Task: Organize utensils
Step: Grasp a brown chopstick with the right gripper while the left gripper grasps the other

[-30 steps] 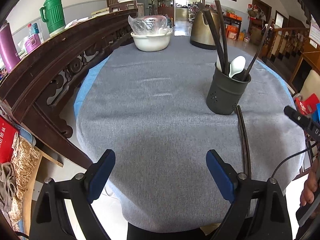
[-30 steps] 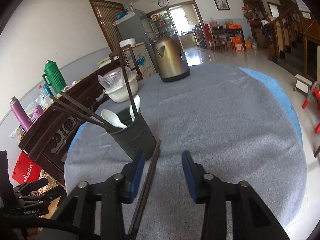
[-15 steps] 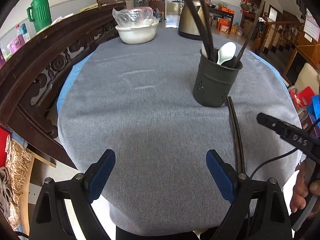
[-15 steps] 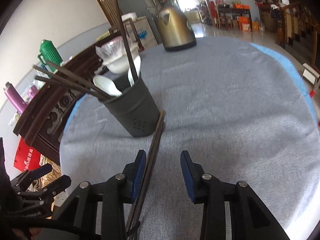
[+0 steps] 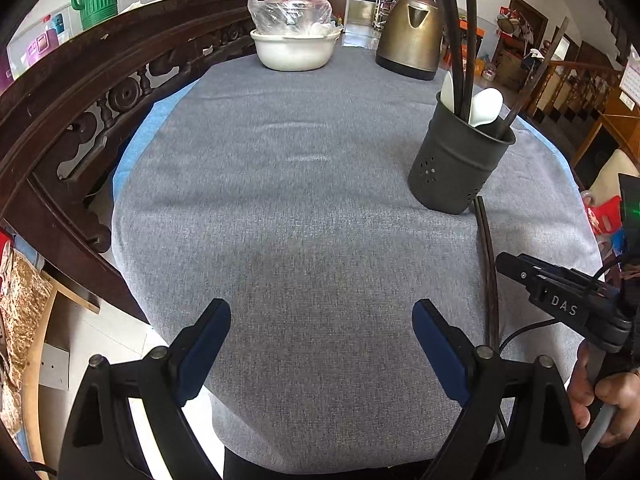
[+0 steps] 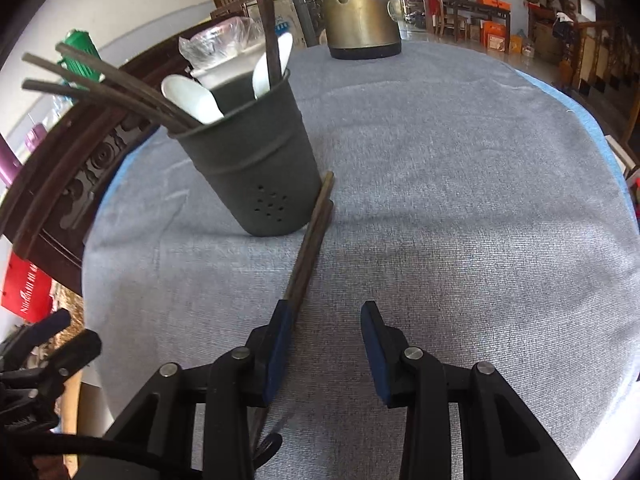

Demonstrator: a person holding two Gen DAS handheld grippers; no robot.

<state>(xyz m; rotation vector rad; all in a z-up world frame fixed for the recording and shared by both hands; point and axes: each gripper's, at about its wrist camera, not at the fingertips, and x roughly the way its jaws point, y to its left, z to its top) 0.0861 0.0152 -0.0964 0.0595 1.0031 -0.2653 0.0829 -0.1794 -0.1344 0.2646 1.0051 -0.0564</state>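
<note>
One dark holder (image 6: 256, 168) on the grey worktop (image 6: 460, 200) contains two white spoons (image 6: 192, 98) and several chopsticks. Two loose chopsticks (image 6: 312, 240) lie touching its near side. Left hand-held gripper (image 5: 320, 332) gapes wide, empty; right hand-held gripper (image 6: 326, 328) partly open, empty.

We count one dark utensil holder (image 6: 256, 168) on the counter (image 6: 460, 220). Inside it: two white spoons (image 6: 192, 98), four dark chopsticks (image 6: 120, 84). Two more chopsticks on the cloth (image 6: 310, 248), lying side by side. One brass kettle (image 6: 360, 12), one white bowl (image 5: 294, 46). Two grippers: left gripper (image 5: 320, 334), right gripper (image 6: 326, 336).
</note>
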